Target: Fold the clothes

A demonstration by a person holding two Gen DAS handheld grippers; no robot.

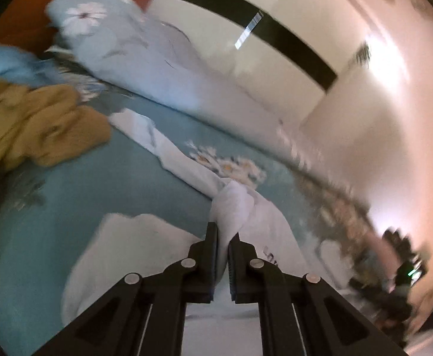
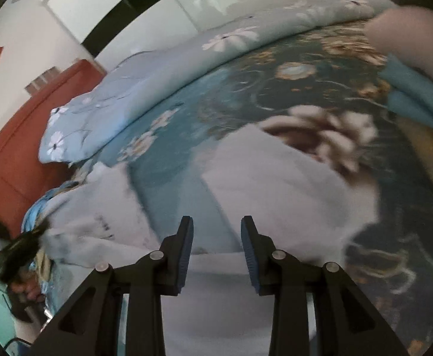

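1. Left gripper [image 1: 223, 235]: jaws nearly together, with a bunched fold of the white shirt [image 1: 237, 204] pinched between the pads. The cloth rises out of the jaws and runs away up-left as a twisted strip across the bed.
2. Right gripper [image 2: 217, 222]: jaws apart with a clear gap and nothing between the pads. It hangs over the white shirt [image 2: 275, 184], which fills the lower middle of this view.
3. Shirt position: spread on the bedsheet [image 1: 112, 190], a teal cloth with flower print. In the right wrist view one wide flat part lies ahead of the fingers, and a second part lies off to the left, with a wedge of bedsheet [image 2: 169, 184] showing between them. Small dark print shows on the left part (too blurred to read).
4. Other cloth on the bed: a tan garment [image 1: 38, 124] lies crumpled well left of the shirt, with a light blue cloth [image 1: 5, 62] behind it.
5. A pale blue quilt [image 1: 121, 47] with white flowers is rolled along the far edge of the bed; behind it a reddish headboard [image 2: 23, 136].
6. Both views carry motion blur, heaviest at the right edge of the left wrist view.
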